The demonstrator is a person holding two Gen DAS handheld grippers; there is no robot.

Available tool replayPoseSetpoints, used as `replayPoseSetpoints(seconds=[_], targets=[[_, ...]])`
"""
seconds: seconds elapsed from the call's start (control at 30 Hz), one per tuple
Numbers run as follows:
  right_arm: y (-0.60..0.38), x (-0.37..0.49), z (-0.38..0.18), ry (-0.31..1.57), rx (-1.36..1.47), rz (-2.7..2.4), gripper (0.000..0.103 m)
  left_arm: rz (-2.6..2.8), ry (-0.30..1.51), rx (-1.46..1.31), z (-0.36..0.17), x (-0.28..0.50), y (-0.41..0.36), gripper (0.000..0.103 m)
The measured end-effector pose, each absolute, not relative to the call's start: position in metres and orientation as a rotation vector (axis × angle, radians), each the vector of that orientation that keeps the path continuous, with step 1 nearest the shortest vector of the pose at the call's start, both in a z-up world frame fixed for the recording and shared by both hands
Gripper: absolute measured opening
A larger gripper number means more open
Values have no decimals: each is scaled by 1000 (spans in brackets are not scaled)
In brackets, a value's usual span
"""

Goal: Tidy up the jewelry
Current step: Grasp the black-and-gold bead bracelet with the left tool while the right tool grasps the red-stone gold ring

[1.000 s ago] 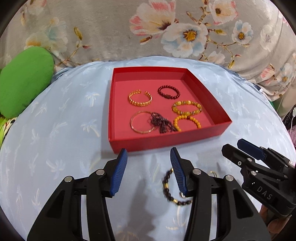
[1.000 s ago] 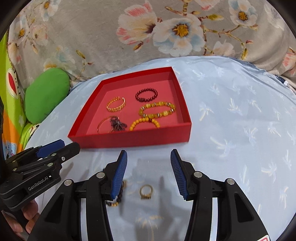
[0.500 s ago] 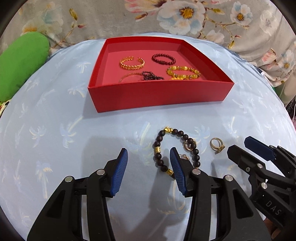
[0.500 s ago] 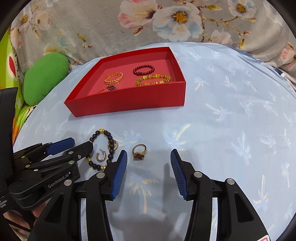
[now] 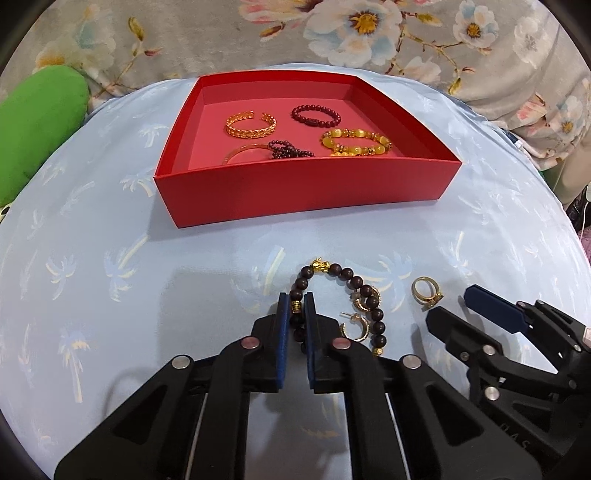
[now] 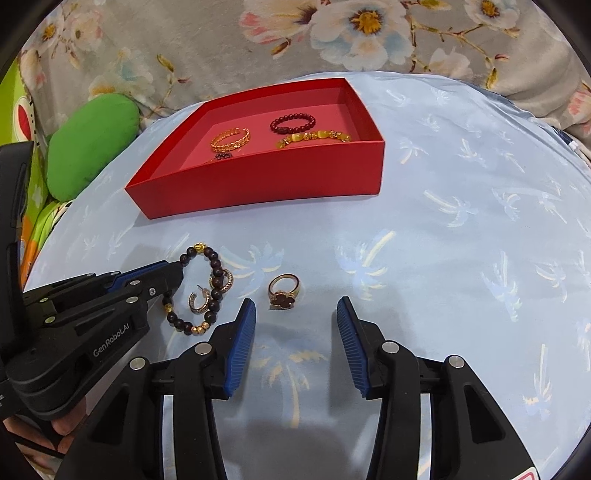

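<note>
A dark bead bracelet [image 5: 347,280] with gold beads lies on the light blue cloth; it also shows in the right wrist view [image 6: 214,266]. My left gripper [image 5: 296,306] is shut on its left side, down on the cloth. Two gold hoop earrings [image 5: 356,326] lie inside the bracelet's loop. A gold ring [image 6: 283,291] with a dark stone lies just ahead of my right gripper [image 6: 295,325], which is open and empty. The red box [image 5: 295,195] behind holds several bracelets.
A green cushion [image 5: 33,125] lies at the far left. Floral fabric [image 5: 332,33] rises behind the box. The blue palm-print cloth [image 6: 461,258] stretches to the right of the ring.
My left gripper has moved forward and shut on the dark bead bracelet. My right gripper has come closer to the gold ring and stays open.
</note>
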State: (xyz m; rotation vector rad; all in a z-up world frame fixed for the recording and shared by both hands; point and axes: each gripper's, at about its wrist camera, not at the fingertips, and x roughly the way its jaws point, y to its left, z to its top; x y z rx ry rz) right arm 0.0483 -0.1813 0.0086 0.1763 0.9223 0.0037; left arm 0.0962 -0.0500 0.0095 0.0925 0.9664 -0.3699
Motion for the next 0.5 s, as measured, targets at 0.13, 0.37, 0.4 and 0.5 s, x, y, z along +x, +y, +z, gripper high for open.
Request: replayPoseSetpoints(seconds=[0.13, 0.37, 0.4, 0.5], targets=[[-177, 53, 5, 930, 167, 9, 36, -379, 966, 79, 12, 93, -47, 8], [-176, 59, 5, 930, 161, 9, 14, -384, 962, 60, 20, 92, -42, 8], [-176, 59, 5, 930, 161, 10, 14, -385, 962, 59, 20, 92, -42, 8], [-175, 57, 6, 927, 158, 6, 14, -394, 954, 44, 26, 90, -41, 8]])
